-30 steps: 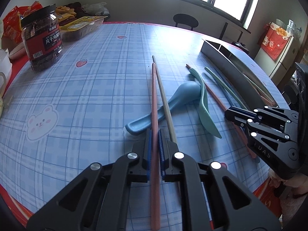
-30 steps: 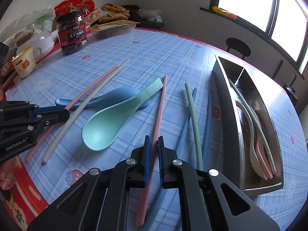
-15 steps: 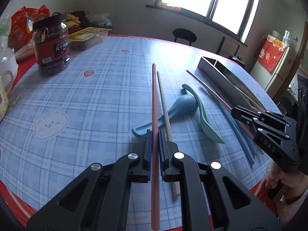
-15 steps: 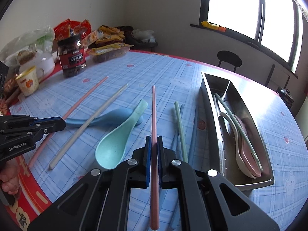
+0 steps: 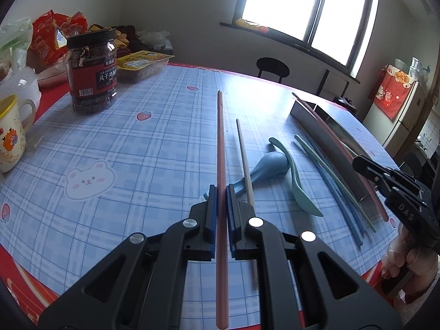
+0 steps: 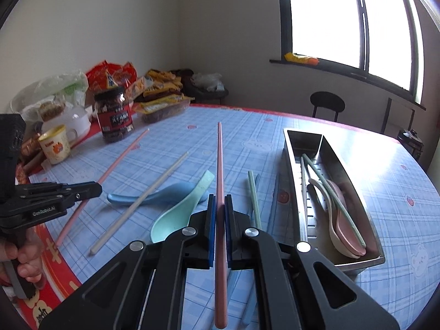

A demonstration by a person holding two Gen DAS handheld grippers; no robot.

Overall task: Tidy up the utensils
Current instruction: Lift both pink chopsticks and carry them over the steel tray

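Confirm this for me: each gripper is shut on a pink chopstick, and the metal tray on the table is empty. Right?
Not empty. The right wrist view shows the metal tray already holding spoons and chopsticks. The rest stands: the left gripper and right gripper are each shut on a pink chopstick.

Clamped between the closed jaws of the right gripper [image 6: 218, 206]: a pink chopstick [image 6: 219, 170], pointing up the centre of the frame. At left edge, left gripper [image 6: 93, 189] pinching a second pink chopstick [image 6: 115, 165]. Lying mid-frame on the blue checked tablecloth [image 6: 247, 134]: cream chopstick [image 6: 143, 200], blue spoon [image 6: 162, 192], mint spoon [image 6: 178, 211]. At right, steel tray [image 6: 354, 189] holding spoons.
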